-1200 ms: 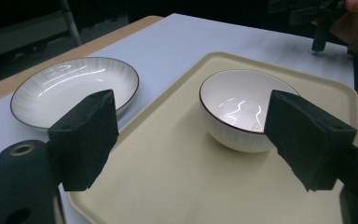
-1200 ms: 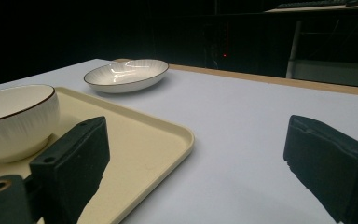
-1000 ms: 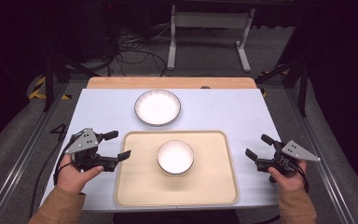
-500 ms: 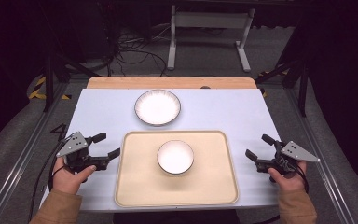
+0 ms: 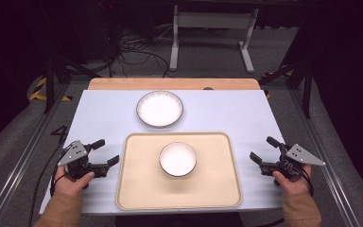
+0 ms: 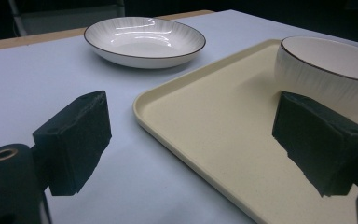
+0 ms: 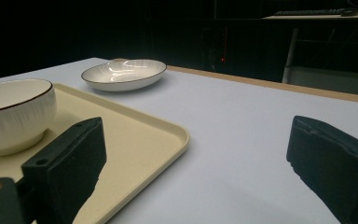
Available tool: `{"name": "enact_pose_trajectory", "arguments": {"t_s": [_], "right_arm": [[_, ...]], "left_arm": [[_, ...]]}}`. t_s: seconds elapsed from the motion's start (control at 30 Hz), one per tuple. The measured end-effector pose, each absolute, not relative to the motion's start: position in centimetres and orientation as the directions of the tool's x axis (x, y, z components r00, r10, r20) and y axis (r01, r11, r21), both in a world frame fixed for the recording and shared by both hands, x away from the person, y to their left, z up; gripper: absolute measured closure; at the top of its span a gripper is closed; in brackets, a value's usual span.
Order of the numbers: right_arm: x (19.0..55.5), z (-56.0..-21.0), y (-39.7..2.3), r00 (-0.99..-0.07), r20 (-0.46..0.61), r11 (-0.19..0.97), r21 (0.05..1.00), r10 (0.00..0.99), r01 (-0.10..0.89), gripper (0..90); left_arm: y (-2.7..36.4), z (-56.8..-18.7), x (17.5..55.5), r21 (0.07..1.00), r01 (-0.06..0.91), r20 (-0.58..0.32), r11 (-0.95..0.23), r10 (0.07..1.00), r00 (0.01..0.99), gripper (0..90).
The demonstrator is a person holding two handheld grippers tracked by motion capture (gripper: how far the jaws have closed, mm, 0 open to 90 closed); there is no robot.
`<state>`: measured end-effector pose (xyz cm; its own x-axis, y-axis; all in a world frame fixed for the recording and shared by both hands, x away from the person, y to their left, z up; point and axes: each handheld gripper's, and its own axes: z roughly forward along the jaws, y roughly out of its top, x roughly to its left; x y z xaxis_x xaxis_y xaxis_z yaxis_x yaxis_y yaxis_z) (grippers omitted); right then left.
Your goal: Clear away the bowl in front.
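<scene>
Bowl (image 5: pixel 177 159) unmarked on tray (image 5: pixel 137 189); left gripper (image 5: pixel 105 152) and right gripper (image 5: pixel 262 149) jaws apart, empty.

Pale blue table (image 5: pixel 99 118): beige tray (image 5: pixel 137 189) near its front edge, centred. White bowl (image 5: pixel 177 159) sits in the tray, mid-tray. White ribbed plate (image 5: pixel 159 108) on the table behind the tray, apart from it. Wooden strip (image 5: pixel 123 83) along the table's far edge.

High view looks down; both low tool views share the tray (image 5: pixel 137 189).
</scene>
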<state>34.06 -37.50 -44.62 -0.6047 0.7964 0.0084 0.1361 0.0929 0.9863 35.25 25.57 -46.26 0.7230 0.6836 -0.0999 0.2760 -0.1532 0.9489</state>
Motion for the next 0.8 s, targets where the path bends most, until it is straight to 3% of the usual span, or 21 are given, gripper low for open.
{"name": "enact_pose_trajectory", "arguments": {"t_s": [0.8], "right_arm": [[34.06,-45.34,-37.72,-0.596,0.019,0.083,0.986,0.803,0.144,5.5]], "left_arm": [[25.51,-46.75,34.89,0.948,0.278,-0.097,-0.153,0.693,0.715,11.2]]}}
